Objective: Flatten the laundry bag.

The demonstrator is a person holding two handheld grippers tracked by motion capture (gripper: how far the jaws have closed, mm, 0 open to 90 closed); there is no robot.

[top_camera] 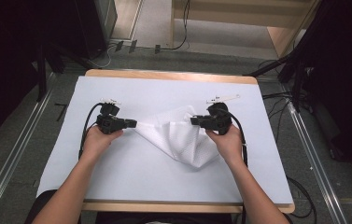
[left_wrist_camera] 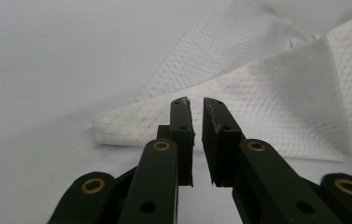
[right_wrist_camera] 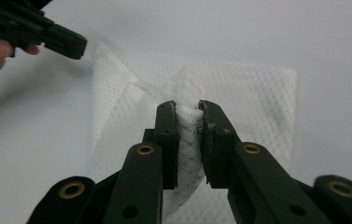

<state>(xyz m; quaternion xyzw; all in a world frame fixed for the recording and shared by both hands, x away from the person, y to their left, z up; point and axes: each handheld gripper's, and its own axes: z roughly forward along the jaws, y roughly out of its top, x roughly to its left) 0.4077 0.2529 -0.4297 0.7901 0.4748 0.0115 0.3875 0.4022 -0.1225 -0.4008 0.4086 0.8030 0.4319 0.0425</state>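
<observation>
1. The white cloth (top_camera: 178,135) lies near the middle of the table (top_camera: 117,182), partly folded, with one corner lifted toward the right. The right gripper (right_wrist_camera: 188,108) pinches a bunched fold of it between its jaws. That bite looks shallow, near the jaw tips, so a sharp pull could let the fabric slide out and the fold fall open.

2. The left gripper (left_wrist_camera: 193,101) sits at the cloth's left corner with its jaws almost together and a narrow gap between them. Nothing is caught in that gap; the corner lies just beyond the tips. If the right side lifts now, the left corner is unanchored and the whole cloth may drag to the right instead of folding.

3. The fabric is thin and limp. Lifting one corner alone probably twists it, leaving a skewed crease.

4. If the left jaws go in too low, they could snag the white table cover (top_camera: 99,93) beneath and bunch it up.
</observation>
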